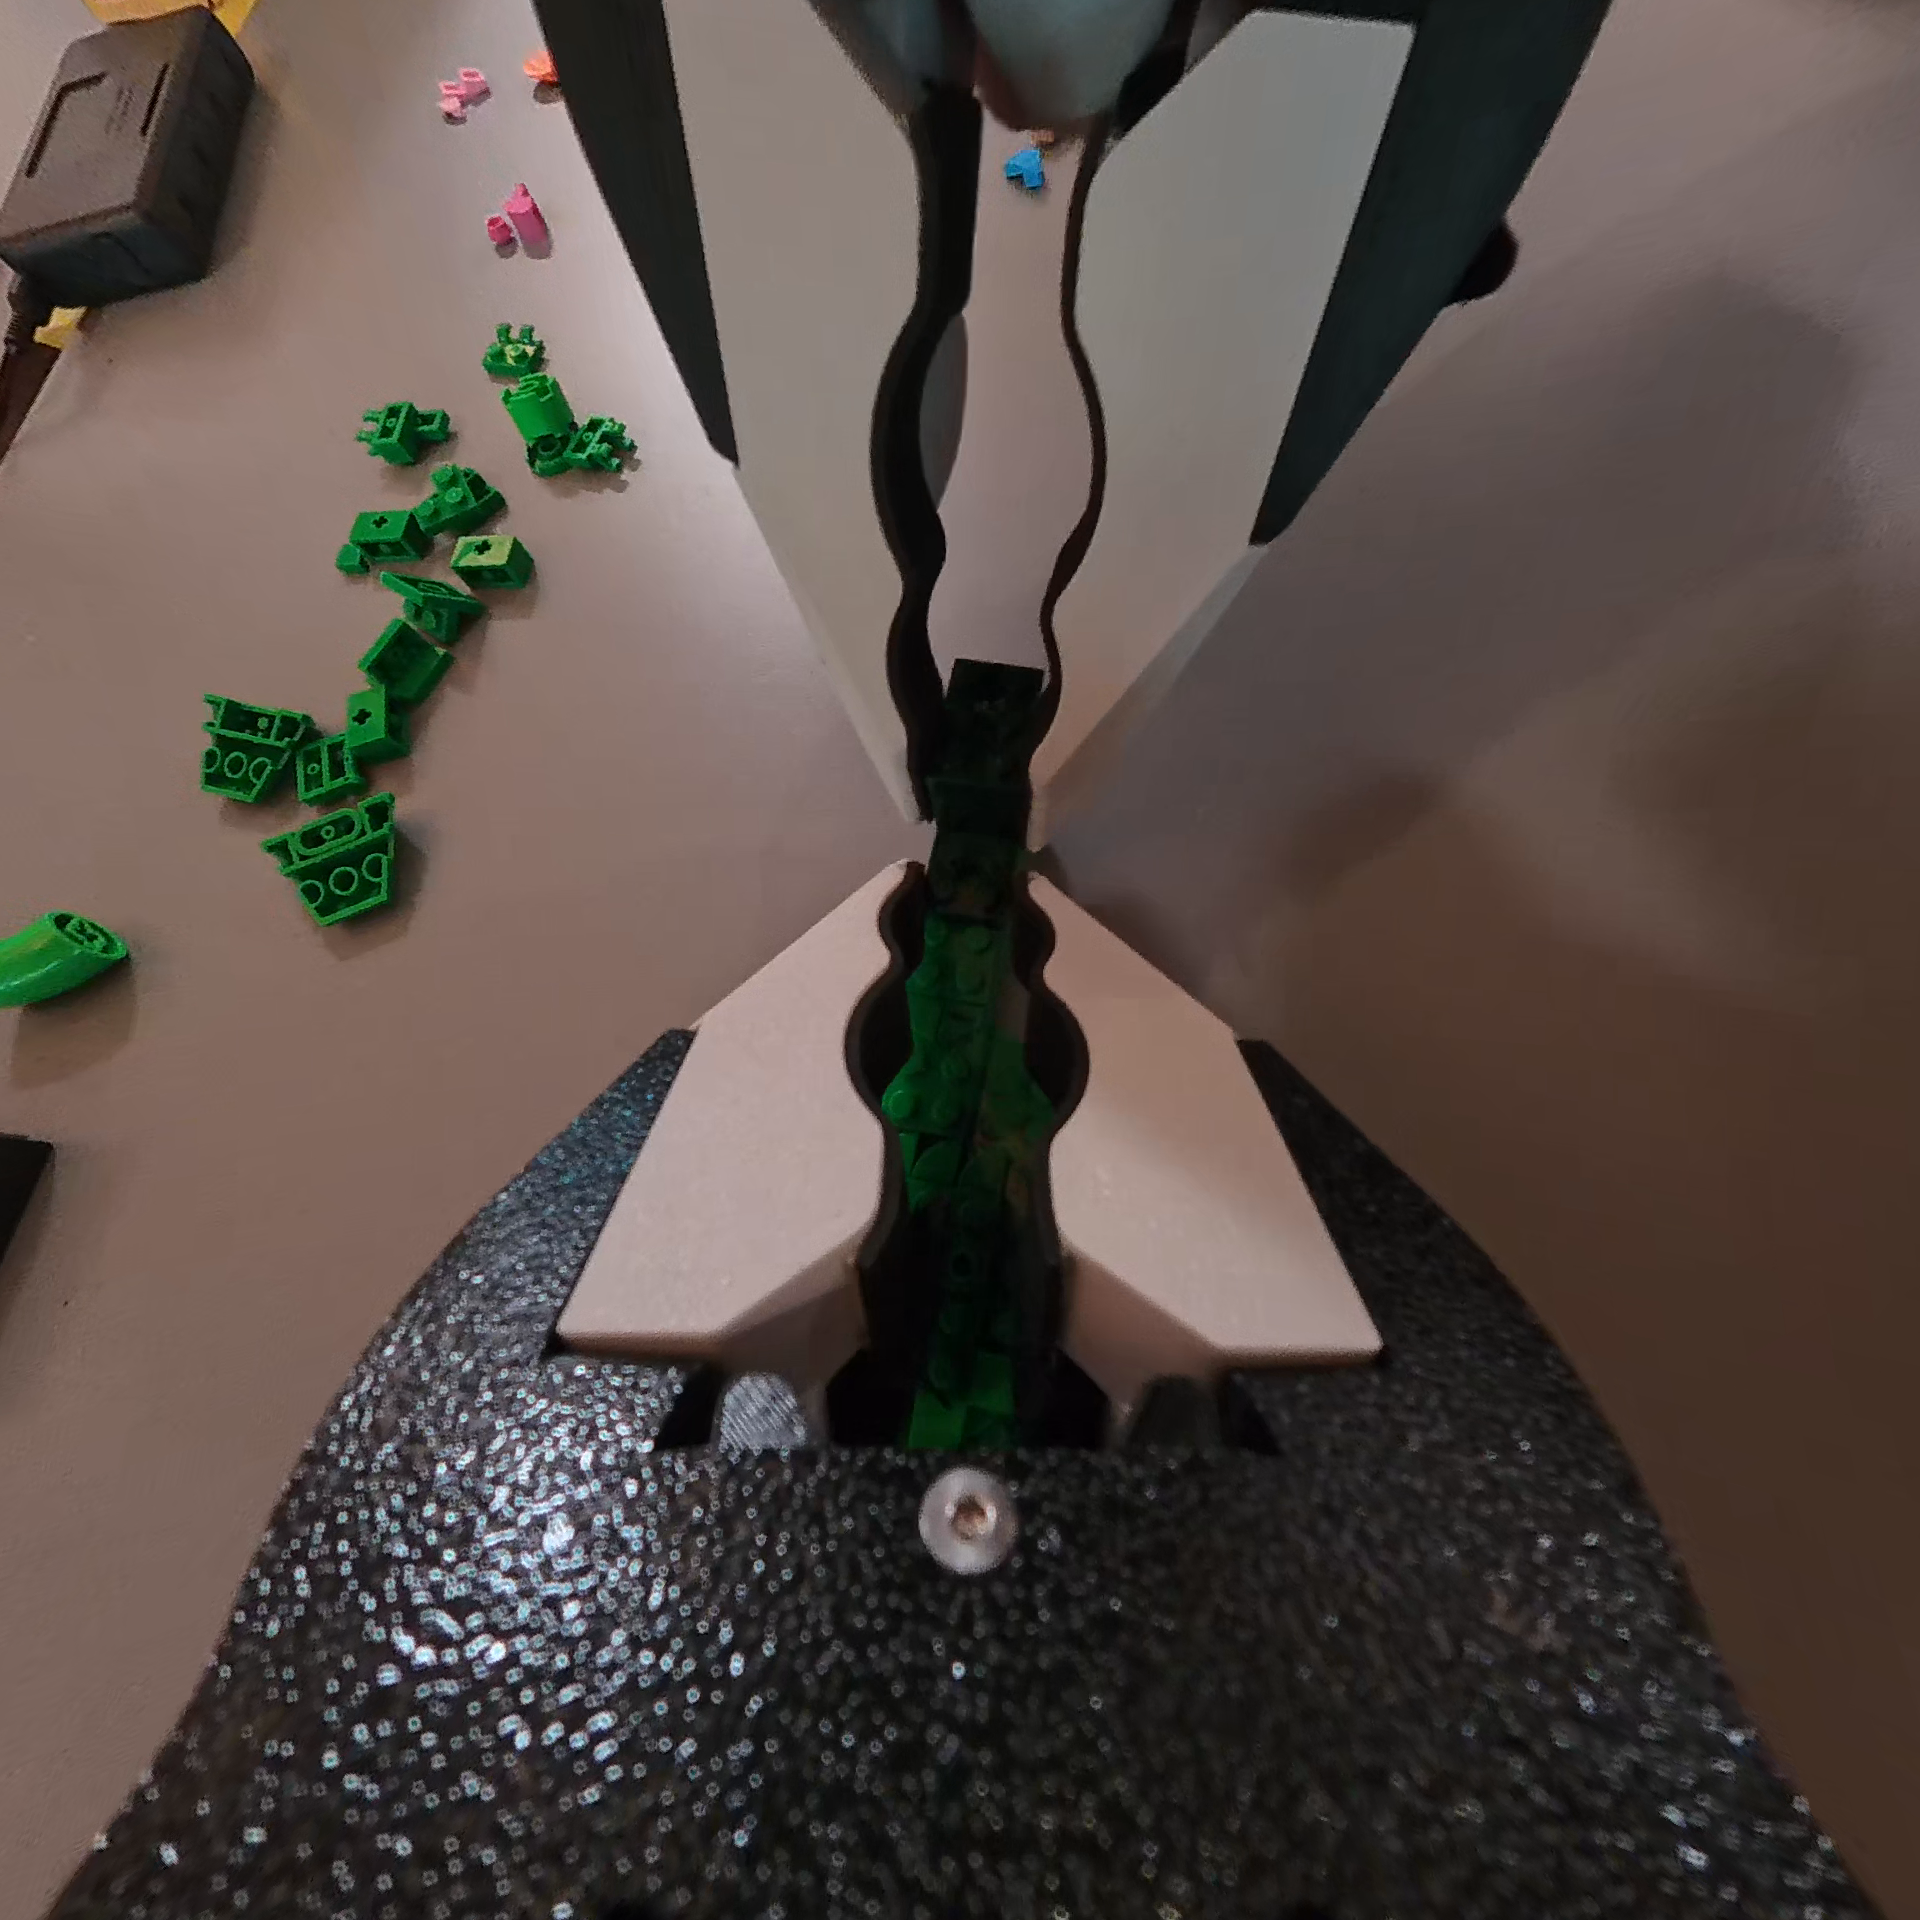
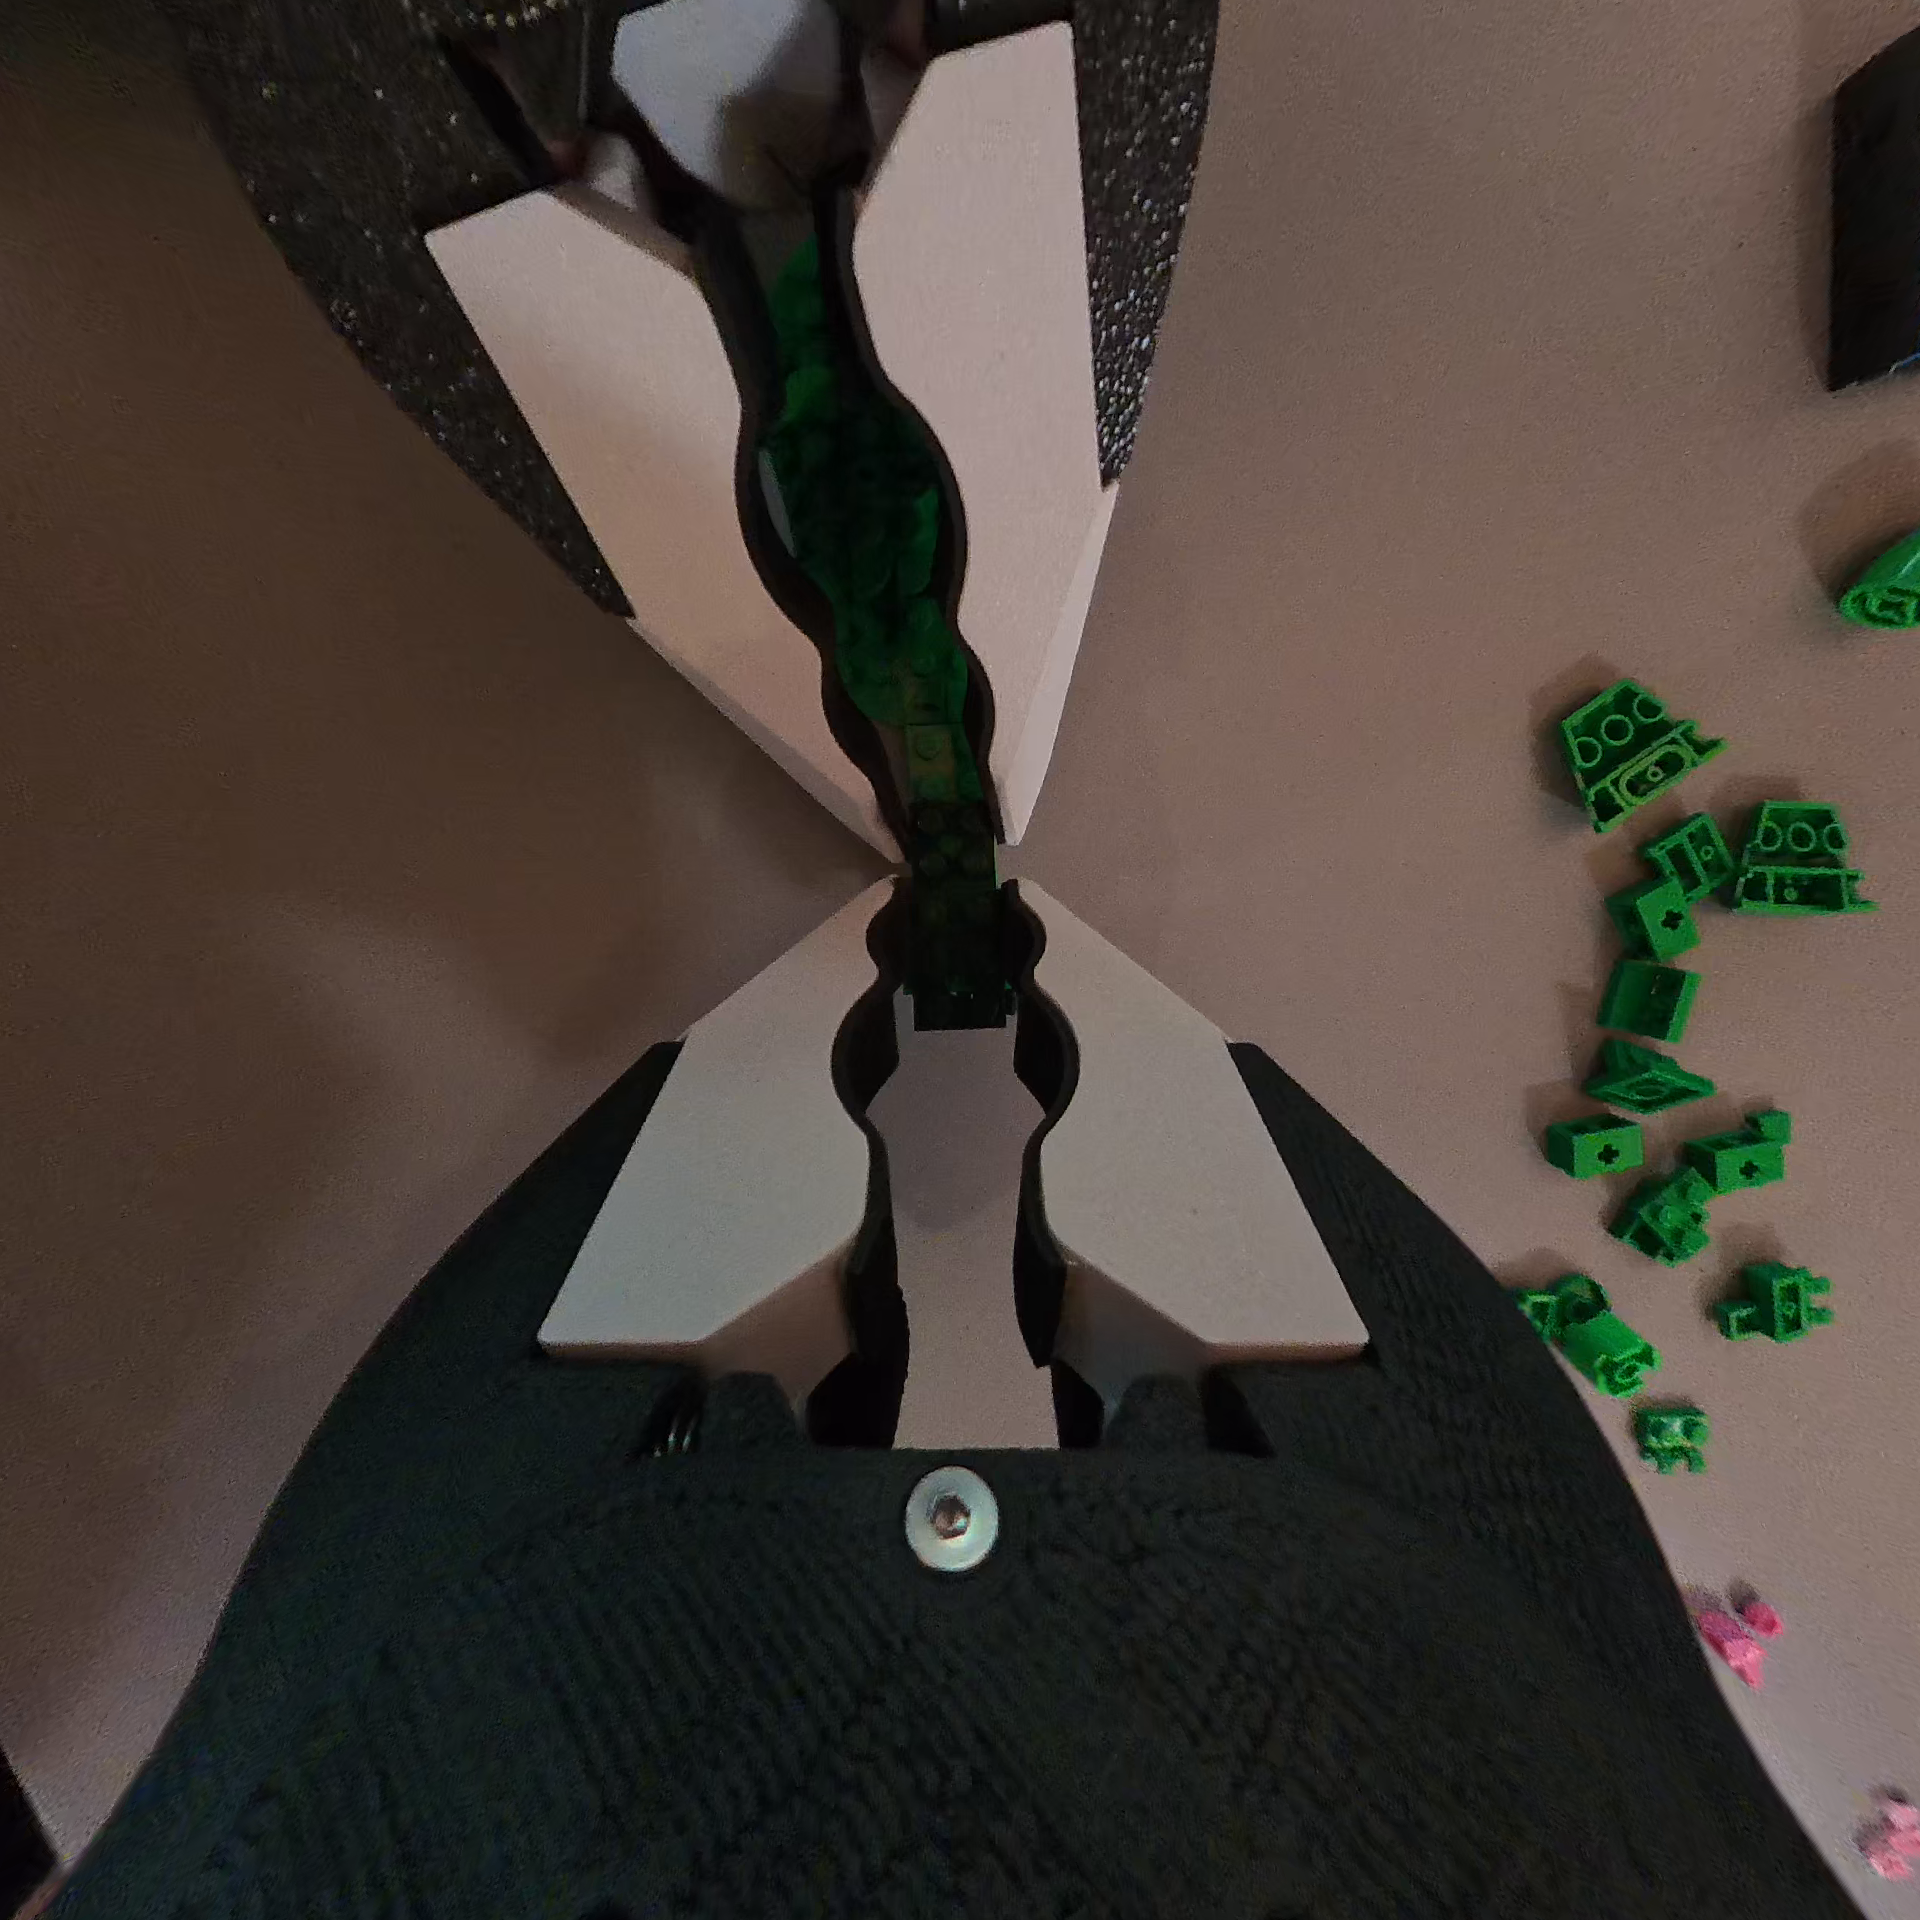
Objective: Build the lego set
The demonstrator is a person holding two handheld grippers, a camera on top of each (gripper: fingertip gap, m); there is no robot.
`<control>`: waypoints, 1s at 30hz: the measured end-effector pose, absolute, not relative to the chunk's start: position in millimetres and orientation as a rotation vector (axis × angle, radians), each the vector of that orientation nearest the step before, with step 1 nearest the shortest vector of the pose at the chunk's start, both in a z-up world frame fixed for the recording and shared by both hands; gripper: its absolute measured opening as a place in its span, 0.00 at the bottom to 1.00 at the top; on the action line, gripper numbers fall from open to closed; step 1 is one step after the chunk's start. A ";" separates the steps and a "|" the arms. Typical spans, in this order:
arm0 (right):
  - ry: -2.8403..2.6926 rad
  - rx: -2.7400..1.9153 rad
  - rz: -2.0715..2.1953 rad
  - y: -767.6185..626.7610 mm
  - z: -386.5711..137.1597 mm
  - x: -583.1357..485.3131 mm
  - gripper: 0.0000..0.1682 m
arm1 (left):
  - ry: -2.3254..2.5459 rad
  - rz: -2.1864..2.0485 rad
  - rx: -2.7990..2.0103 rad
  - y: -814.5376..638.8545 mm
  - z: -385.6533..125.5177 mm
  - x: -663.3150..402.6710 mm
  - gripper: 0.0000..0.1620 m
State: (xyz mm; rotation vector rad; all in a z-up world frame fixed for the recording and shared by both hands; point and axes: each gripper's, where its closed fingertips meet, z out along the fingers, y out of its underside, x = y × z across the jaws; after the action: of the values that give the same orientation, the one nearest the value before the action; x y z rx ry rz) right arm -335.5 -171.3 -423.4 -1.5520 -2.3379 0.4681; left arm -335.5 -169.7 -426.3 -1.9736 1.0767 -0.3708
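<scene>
A long green lego assembly [image 1: 956, 1039] runs lengthwise between the fingers of my left gripper [image 1: 971, 868], which is shut on it above the beige table. Its darker far end [image 1: 992, 717] sits between the tips of my right gripper [image 1: 982, 805], which faces the left one tip to tip. In the right wrist view, my right gripper [image 2: 956, 888] is shut on that dark end [image 2: 956, 966]. The rest of the assembly [image 2: 862, 540] lies inside the left gripper [image 2: 948, 836] beyond it.
Several loose green pieces [image 1: 395, 623] [image 2: 1683, 987] lie scattered on the table [image 1: 1558, 935]. A curved green piece [image 1: 57, 956] [image 2: 1881, 587], pink pieces [image 1: 520, 218] [image 2: 1735, 1642], a blue piece [image 1: 1027, 168] and a black box [image 1: 114, 166] lie farther off. Less than 4 cm separates the two grippers' tips. The curved green piece [image 2: 1881, 587] is about 20 centimetres from both grippers' fingertips. Seen from the left wrist view [image 1: 86, 953] as well.
</scene>
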 end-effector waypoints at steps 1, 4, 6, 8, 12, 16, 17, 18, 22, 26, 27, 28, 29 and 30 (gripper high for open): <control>-2.332 -1.561 0.472 -171.3 -423.4 -335.6 0.09 | 1.075 -0.374 -1.975 -169.7 -426.3 -335.6 0.09; -2.272 -1.553 0.521 -171.5 -422.5 -336.8 0.12 | 1.070 -0.374 -1.977 -169.7 -426.1 -335.6 0.09; -2.211 -1.549 0.606 -174.2 -421.4 -335.8 0.30 | 1.067 -0.376 -1.980 -169.9 -426.1 -335.6 0.09; -2.157 -1.539 0.657 -172.1 -423.4 -332.4 0.32 | 1.065 -0.380 -1.982 -170.0 -426.1 -335.6 0.09; -2.122 -1.496 0.707 -171.0 -434.9 -330.1 0.24 | 1.064 -0.387 -1.984 -170.2 -425.8 -335.6 0.09; -2.085 -1.446 0.809 -169.9 -437.2 -336.8 0.16 | 1.071 -0.391 -1.975 -171.2 -425.5 -335.6 0.09; -2.078 -1.441 0.844 -171.0 -437.6 -337.7 0.16 | 1.071 -0.391 -1.976 -171.3 -425.4 -335.6 0.09; -2.068 -1.431 0.875 -171.7 -437.4 -338.2 0.15 | 1.071 -0.392 -1.976 -171.4 -425.4 -335.6 0.09; -2.020 -1.411 0.959 -173.3 -436.2 -339.3 0.15 | 1.070 -0.401 -1.977 -172.2 -424.8 -335.3 0.09; -2.016 -1.411 0.964 -173.4 -435.9 -339.6 0.15 | 1.077 -0.373 -1.979 -172.9 -425.0 -341.3 0.15; -2.014 -1.410 0.964 -173.4 -435.8 -339.6 0.15 | 1.068 -0.380 -1.978 -173.4 -423.4 -343.7 0.19; -2.012 -1.409 0.963 -173.2 -435.6 -339.6 0.15 | 1.050 -0.395 -1.973 -173.7 -420.1 -346.1 0.21; -2.010 -1.407 0.962 -173.0 -435.3 -339.5 0.15 | 1.031 -0.413 -1.963 -174.0 -416.0 -348.8 0.22; -2.007 -1.405 0.962 -172.9 -434.9 -339.5 0.15 | 1.011 -0.424 -1.955 -174.1 -411.7 -352.2 0.23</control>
State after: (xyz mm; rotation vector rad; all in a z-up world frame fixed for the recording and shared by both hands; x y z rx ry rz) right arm -339.5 -172.9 -434.9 -1.4054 -2.0075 0.9623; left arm -352.2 -174.1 -411.7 -1.9550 1.0108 -0.4237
